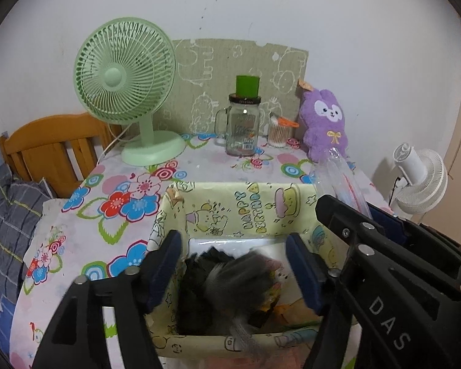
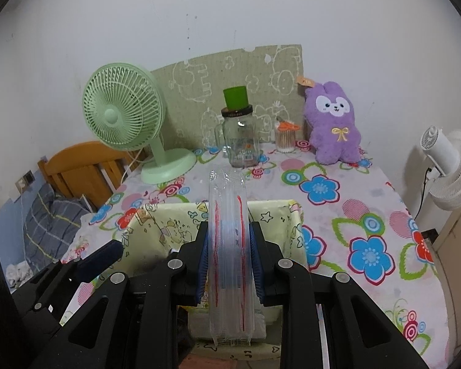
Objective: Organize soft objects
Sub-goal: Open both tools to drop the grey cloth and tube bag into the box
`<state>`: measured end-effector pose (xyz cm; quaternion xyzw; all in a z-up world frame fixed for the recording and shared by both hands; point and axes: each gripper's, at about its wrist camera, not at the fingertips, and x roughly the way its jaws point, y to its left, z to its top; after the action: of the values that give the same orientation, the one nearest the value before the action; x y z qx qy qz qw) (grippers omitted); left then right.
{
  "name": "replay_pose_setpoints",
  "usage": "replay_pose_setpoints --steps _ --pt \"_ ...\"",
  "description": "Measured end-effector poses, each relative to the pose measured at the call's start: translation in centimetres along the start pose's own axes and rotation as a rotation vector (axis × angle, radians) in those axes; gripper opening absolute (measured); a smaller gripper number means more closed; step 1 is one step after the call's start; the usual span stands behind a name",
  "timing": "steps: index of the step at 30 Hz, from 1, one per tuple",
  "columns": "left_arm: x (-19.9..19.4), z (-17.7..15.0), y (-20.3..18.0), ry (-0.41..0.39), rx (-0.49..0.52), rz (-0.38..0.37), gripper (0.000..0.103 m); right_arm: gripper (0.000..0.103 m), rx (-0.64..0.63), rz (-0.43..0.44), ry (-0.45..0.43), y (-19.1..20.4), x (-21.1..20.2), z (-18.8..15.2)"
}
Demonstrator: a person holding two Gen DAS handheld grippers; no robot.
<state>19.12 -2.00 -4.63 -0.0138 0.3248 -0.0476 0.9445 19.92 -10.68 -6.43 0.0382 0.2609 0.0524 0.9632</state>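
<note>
A yellow cartoon-print storage box (image 1: pixel 239 212) stands on the flowered table, also in the right wrist view (image 2: pixel 166 224). My left gripper (image 1: pixel 233 264) is open above it; a blurred grey-and-black soft thing (image 1: pixel 239 279) lies in the box between and below its fingers. My right gripper (image 2: pixel 229 258) is shut on a clear air-cushion packet with red stripes (image 2: pixel 229 246), held upright over the box; the packet also shows in the left wrist view (image 1: pixel 341 178). A purple plush bunny (image 2: pixel 333 123) sits at the table's back right, also in the left wrist view (image 1: pixel 322 123).
At the back stand a green desk fan (image 1: pixel 126 86), a glass mug jar with a green cup on top (image 1: pixel 242 123) and a cotton-swab jar (image 1: pixel 278 133). A wooden bed frame (image 1: pixel 52 144) is left, a white fan (image 2: pixel 448 166) right.
</note>
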Motion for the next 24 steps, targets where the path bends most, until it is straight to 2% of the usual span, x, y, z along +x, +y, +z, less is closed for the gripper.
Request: replay_pose_setpoints --steps 4,9,16,21,24 --pt "0.3 -0.3 0.3 0.013 -0.006 -0.001 0.091 0.027 -0.013 0.000 0.008 0.2 0.5 -0.2" --pt "0.2 -0.7 0.1 0.020 0.024 -0.008 0.095 0.027 -0.026 0.006 0.030 0.4 1.3 -0.4" --pt "-0.1 -1.1 0.5 0.022 0.043 0.029 0.096 0.027 -0.040 0.018 0.063 0.6 2.5 -0.9" --pt "0.0 -1.2 0.5 0.026 0.049 0.038 0.096 0.037 -0.050 0.011 0.088 0.6 2.9 -0.9" --pt "-0.1 -1.2 0.7 0.031 0.043 0.032 0.098 0.046 -0.056 -0.009 0.083 0.6 2.7 -0.9"
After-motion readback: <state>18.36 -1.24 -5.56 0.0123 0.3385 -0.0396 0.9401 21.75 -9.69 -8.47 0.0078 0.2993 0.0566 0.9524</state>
